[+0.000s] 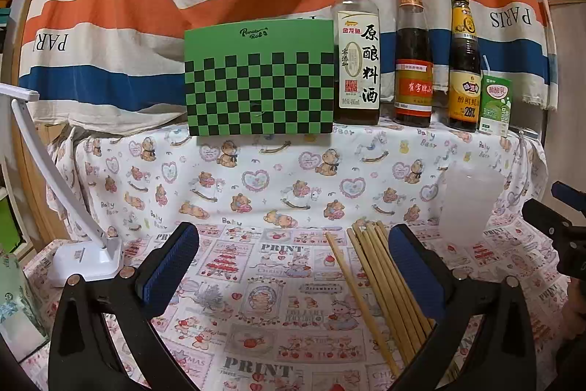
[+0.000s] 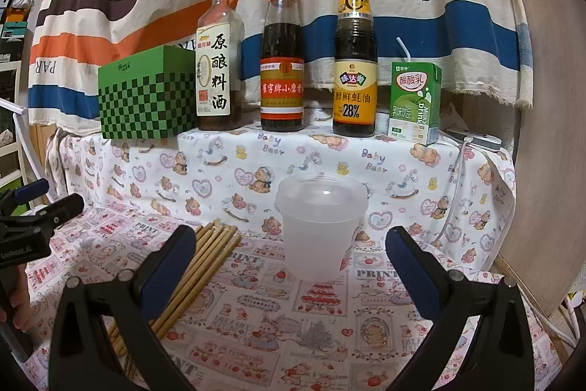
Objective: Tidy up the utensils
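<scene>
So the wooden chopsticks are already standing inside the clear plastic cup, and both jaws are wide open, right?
Not quite. The chopsticks lie flat on the tablecloth beside the plastic cup, which is empty, as the right wrist view shows. Both sets of jaws are indeed wide open.

black left claw, blue ribbed pads, silver rivets

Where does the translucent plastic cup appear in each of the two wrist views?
Left wrist view: the plastic cup stands at right, beyond the chopsticks.
Right wrist view: the cup stands at centre, chopsticks on its left.
Shared landmark: the green milk carton on the raised ledge behind.
</scene>
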Demonstrator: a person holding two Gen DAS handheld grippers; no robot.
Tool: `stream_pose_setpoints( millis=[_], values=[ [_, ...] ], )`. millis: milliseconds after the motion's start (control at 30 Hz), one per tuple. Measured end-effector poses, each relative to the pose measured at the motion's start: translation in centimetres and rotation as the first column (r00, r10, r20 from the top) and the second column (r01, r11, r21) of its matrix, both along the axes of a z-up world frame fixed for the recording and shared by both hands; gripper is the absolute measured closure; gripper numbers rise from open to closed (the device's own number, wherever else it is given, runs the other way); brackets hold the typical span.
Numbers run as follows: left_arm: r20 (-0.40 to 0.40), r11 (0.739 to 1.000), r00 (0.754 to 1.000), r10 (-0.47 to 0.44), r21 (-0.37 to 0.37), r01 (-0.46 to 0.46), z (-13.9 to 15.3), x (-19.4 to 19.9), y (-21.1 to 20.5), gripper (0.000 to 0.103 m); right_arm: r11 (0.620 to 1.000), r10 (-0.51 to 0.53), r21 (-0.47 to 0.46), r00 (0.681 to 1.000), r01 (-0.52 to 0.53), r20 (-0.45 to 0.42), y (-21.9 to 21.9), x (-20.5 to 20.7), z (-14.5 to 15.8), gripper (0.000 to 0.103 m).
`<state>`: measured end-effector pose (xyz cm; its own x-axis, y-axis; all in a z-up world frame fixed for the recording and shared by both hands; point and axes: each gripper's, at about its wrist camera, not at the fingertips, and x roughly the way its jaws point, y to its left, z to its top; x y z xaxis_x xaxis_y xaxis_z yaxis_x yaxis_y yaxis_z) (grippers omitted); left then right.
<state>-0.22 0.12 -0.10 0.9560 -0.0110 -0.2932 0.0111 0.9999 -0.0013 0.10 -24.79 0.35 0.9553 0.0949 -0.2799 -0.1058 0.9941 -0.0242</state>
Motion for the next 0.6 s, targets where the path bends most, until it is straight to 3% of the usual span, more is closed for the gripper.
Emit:
stream_pose_setpoints(
  millis=[600],
  values=[
    [0.0, 1.0, 1.0, 0.005, -0.002, -0.005, -0.1, 0.03, 0.06, 0.0, 1.0, 0.002, -0.009, 1.0, -0.002, -0.004, 0.13, 0.06, -0.08, 0.0]
  ],
)
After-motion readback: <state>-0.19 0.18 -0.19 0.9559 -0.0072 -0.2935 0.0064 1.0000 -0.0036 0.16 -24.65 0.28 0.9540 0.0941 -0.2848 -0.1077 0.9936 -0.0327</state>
